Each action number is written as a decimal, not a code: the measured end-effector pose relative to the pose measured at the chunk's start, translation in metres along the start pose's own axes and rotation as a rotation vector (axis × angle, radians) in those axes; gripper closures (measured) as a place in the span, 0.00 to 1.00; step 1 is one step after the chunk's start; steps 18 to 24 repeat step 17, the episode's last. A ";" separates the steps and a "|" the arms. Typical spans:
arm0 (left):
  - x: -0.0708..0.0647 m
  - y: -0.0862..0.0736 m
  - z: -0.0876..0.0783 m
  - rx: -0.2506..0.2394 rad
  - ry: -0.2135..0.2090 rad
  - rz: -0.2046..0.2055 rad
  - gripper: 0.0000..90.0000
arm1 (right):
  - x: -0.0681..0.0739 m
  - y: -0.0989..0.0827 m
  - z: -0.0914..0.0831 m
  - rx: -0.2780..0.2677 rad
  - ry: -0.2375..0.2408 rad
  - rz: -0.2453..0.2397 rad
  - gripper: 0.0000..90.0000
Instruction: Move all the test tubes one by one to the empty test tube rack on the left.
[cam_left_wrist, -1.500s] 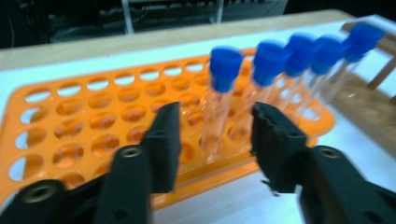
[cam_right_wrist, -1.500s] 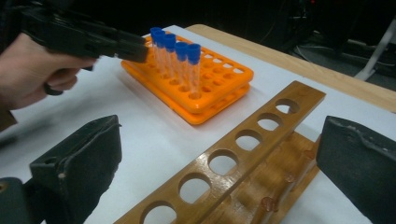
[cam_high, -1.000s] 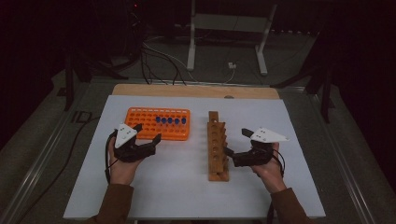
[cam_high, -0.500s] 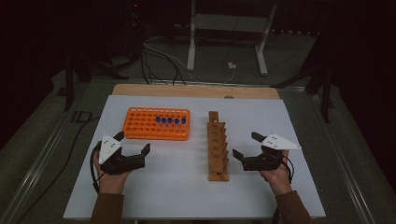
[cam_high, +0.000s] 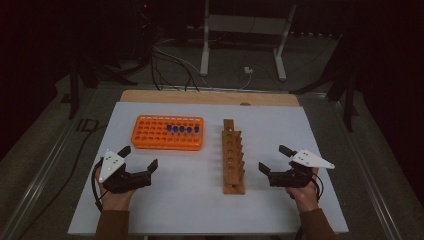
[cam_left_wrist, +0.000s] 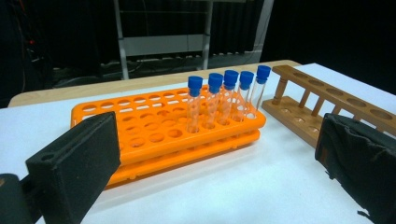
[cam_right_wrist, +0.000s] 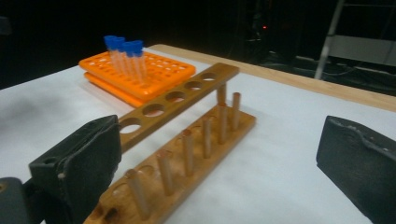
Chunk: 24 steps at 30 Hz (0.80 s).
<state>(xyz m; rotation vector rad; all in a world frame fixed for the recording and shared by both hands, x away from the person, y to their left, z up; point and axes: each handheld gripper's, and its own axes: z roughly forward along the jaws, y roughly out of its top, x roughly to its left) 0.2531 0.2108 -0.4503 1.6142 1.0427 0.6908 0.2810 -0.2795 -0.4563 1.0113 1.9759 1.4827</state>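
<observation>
— While both hands are hovering low at the near edge of the table (cam_high: 210, 210), which one is sitting closer to those blue-capped tubes (cam_high: 182, 129)?

— The left gripper (cam_high: 140, 157), I'd say. The tubes are standing upright in a short row toward the right end of the orange rack (cam_high: 150, 135), and that rack is lying far and a little right of the left gripper, long side running left to right. Through the left gripper view the tubes (cam_left_wrist: 227, 95) are showing straight ahead between the jaws.

— And its jaws?

— They're standing wide apart, nothing between them; they've just been opening.

— The right gripper (cam_high: 275, 160)?

— Also gaping wide and holding nothing. It's pointing left at the wooden rack (cam_high: 233, 157), which is running near to far just beside it, holes all vacant.

— So the wooden rack is sitting between the right hand and the tubes?

— Yes, so I'm judging the left hand is having the clear reach, forward and slightly right.
</observation>
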 end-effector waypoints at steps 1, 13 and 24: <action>0.000 -0.001 0.000 0.004 -0.001 0.005 0.01 | -0.001 -0.001 -0.001 -0.001 -0.006 0.004 0.01; 0.001 -0.004 0.000 -0.003 -0.006 -0.001 0.01 | -0.007 -0.006 -0.008 0.000 -0.023 0.007 0.01; 0.002 -0.005 0.000 -0.002 0.001 -0.008 0.01 | -0.008 -0.007 -0.009 0.000 -0.025 0.011 0.01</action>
